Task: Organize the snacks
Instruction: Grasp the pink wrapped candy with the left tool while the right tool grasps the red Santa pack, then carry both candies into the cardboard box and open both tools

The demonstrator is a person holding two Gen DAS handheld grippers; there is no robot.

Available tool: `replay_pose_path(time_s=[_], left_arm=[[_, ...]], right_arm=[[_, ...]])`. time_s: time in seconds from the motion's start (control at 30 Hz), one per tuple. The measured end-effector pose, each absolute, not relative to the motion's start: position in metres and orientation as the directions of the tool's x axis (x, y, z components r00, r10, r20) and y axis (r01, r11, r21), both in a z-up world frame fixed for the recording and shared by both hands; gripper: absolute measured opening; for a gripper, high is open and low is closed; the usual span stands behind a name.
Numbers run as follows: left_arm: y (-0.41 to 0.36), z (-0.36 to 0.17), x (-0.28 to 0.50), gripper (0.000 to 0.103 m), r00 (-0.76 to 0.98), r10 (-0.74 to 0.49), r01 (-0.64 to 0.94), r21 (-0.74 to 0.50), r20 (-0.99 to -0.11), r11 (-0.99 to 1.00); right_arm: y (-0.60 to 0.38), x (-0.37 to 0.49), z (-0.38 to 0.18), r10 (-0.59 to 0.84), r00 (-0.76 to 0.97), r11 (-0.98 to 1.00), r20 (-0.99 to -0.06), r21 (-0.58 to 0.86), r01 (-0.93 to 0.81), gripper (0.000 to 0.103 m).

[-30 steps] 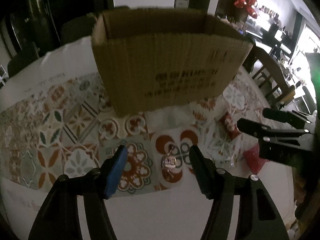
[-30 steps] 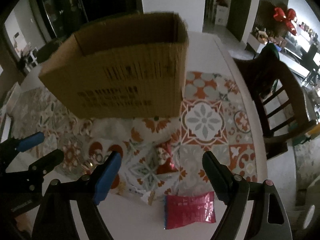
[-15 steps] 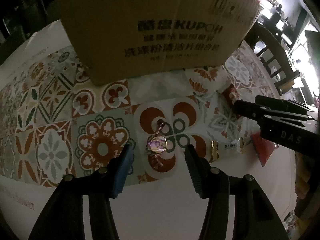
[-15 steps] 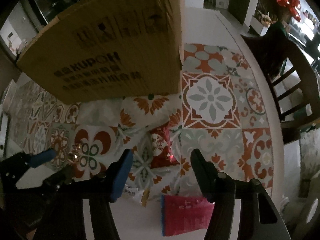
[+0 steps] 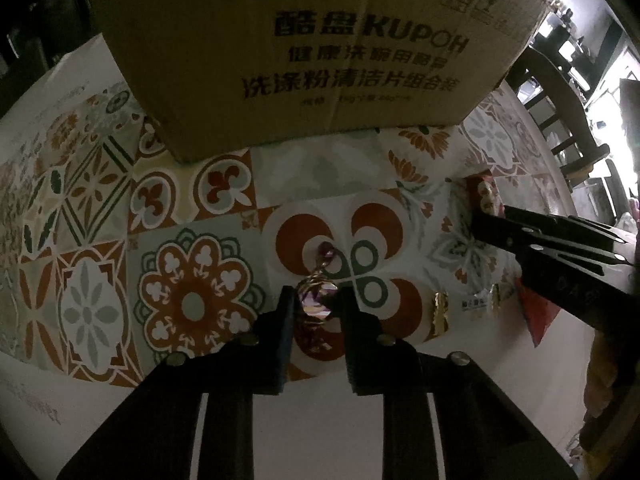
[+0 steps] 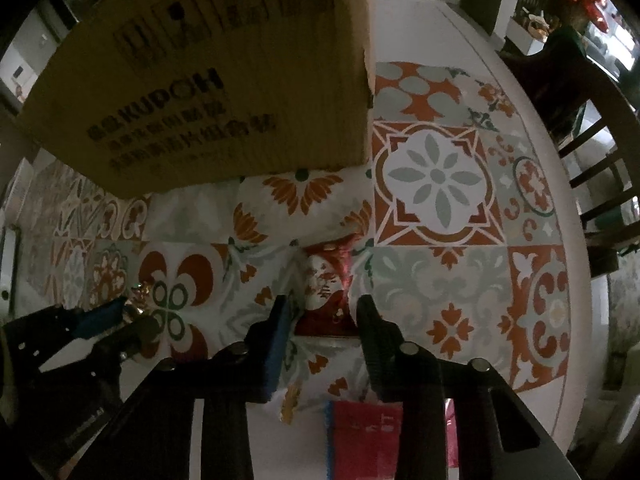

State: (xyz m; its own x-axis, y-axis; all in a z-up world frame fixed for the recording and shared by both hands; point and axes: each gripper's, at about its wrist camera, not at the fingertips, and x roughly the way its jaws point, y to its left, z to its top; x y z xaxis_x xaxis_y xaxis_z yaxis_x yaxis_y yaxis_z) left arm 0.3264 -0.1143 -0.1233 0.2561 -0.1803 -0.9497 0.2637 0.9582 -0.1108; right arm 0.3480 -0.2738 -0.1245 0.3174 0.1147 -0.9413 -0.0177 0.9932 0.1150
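Standing behind it all: the cardboard box (image 5: 304, 52) rises at the far side of the counter (image 5: 92, 208), open top out of view; both snacks must travel up and away from the hands to reach it.
Counter cloth: patterned tiles carry every loose snack, all on the near side of the box.
Right hand-held gripper (image 6: 320, 320): pointing steeply down, jaws closing around the red snack packet (image 6: 328, 276); the packet sits between the pads, its long axis running away from the hand toward the box, so the pads meet its long sides.
Left hand-held gripper (image 5: 316, 312): drawn together on the foil-wrapped candy (image 5: 318, 300), which lies directly ahead between the pads, its twisted tail (image 5: 326, 252) pointing toward the box.
Nearer hand: the left is nearer the box face's middle, the right nearer its corner.
Doubt: dim light; the right pads probably are not pressing the packet yet.
Leftovers: a pink packet (image 6: 364, 436) near the counter's edge, and a small gold-ended sweet (image 5: 468, 304) between the two hands.
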Motion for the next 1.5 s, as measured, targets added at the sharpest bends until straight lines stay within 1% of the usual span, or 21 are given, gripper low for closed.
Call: replay_pose_path(time_s=[0.37,0.4,0.43,0.83,1.27,1.5], left_arm=[[-0.111,-0.112,0.322,0.022,0.291,-0.2,0.266,-0.122,-0.935,0.956],[-0.11,-0.11,0.321,0.022,0.295,-0.203,0.266,-0.124,-0.934,0.956],[-0.11,-0.107,0.32,0.022,0.301,-0.205,0.267,-0.124,-0.931,0.956],[-0.11,-0.076,0.306,0.022,0.362,-0.245,0.288,-0.142,-0.899,0.947],[-0.105,-0.014,0.293,0.022,0.478,-0.3,0.318,-0.156,-0.825,0.935],[-0.099,0.023,0.301,0.022,0.544,-0.31,0.327,-0.144,-0.78,0.934]], right_arm=[[-0.264,0.322,-0.116,0.123,0.373,0.992,-0.92,0.117,-0.039,0.031],[-0.263,0.318,-0.114,0.124,0.382,0.992,-0.916,0.118,-0.041,0.03],[-0.262,0.315,-0.111,0.128,0.39,0.992,-0.912,0.122,-0.042,0.027],[-0.27,0.303,-0.089,0.156,0.446,0.987,-0.881,0.162,-0.026,0.025],[-0.262,0.285,-0.03,0.181,0.573,0.982,-0.799,0.178,-0.061,0.025],[-0.259,0.291,0.005,0.179,0.641,0.982,-0.747,0.18,-0.064,0.025]])
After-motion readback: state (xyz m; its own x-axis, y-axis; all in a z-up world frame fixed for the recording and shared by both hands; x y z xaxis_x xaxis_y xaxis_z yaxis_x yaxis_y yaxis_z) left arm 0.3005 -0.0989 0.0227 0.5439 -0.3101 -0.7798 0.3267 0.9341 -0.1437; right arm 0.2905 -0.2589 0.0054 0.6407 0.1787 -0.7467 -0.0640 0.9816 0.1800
